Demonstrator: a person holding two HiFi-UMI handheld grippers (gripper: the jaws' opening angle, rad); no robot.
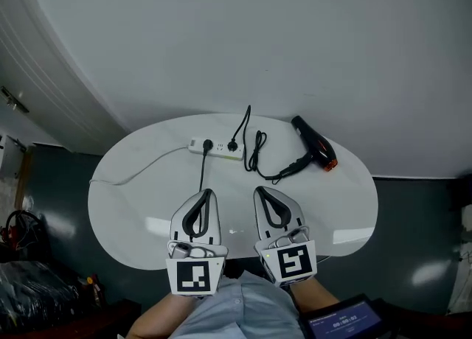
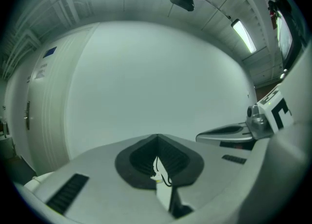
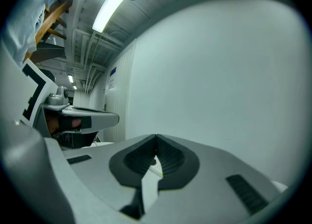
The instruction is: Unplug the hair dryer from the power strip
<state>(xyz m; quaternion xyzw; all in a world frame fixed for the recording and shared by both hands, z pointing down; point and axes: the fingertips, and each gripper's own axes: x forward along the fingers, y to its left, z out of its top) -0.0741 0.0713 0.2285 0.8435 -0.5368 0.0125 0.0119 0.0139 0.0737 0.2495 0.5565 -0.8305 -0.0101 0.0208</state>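
I have both tools low over the near edge of the white oval table (image 1: 147, 212), side by side and pointing level at the work. The left gripper (image 1: 207, 193) has its jaws pressed together on nothing, and the right gripper (image 1: 259, 191) is closed and empty too. I judge that's a carrying posture, since no grasp is on yet.

The black hair dryer with the orange nozzle (image 1: 316, 146) lies on its side at the far right of the table, well apart from both tools. Its black cord (image 1: 257, 155) lies in loose loops between it and the white power strip (image 1: 216, 148), so there's slack and nothing is strained. The strip lies across the far middle, its white lead (image 1: 140, 170) trailing off to the left edge.

Two black plugs sit in the strip, the left plug (image 1: 207, 144) and the right plug (image 1: 233, 146). At this size I can't trace for certain which is the dryer's, though the right one lies just beside the loops.
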